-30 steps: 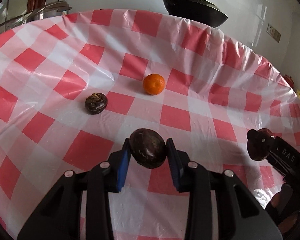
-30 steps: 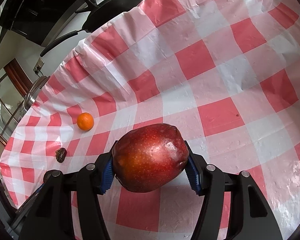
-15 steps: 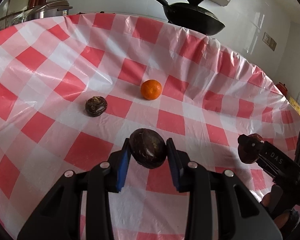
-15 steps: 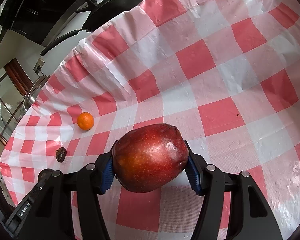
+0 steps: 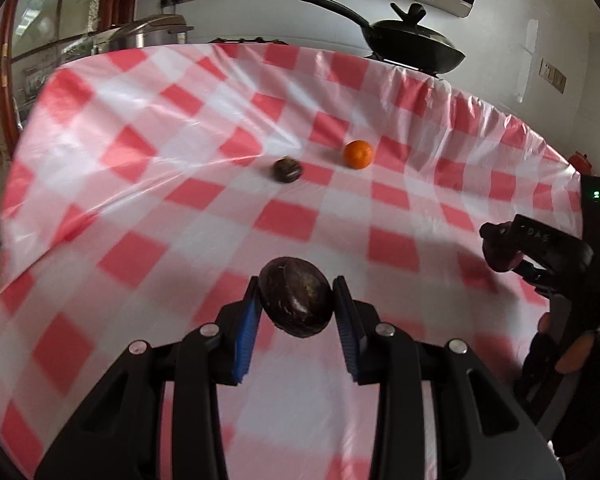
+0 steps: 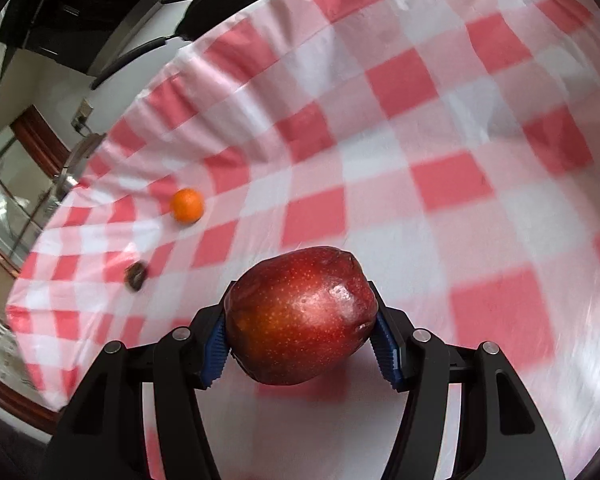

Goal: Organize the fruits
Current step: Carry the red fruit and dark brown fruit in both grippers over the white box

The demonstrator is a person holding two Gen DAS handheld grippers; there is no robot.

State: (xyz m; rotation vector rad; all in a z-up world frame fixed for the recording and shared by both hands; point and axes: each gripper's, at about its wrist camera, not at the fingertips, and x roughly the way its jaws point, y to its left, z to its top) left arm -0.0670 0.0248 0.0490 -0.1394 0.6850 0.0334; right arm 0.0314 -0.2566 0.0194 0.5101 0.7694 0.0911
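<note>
1. Left wrist view: the left gripper (image 5: 296,312) is nearly closed, its blue pads pinching a dark brown, wrinkled round fruit (image 5: 296,298) held clear above the desk (image 5: 148,208). The fruit's rounded sides give little contact, so a jolt could let it roll out and drop.
2. Right wrist view: the right gripper (image 6: 300,340) stands about half open, clamped on a large glossy red apple (image 6: 300,316). The apple bulges well beyond the pads (image 6: 216,344); its slick skin might slip under a fast swing.
3. Both grippers are near each other, the right one visible at the left view's edge, so crossing paths could knock a fruit loose.
4. On the desk lie a small orange mandarin (image 5: 358,154) and a second dark wrinkled fruit (image 5: 287,169), near each other but apart; either could roll if nudged.
5. Covering the desk is a thin red-and-white checked plastic cloth (image 6: 440,128), creased and shiny, likely to shift or snag.
6. Behind the desk are a black lidded wok (image 5: 410,42), a silver cooker (image 5: 152,32) and a window (image 5: 56,48).
</note>
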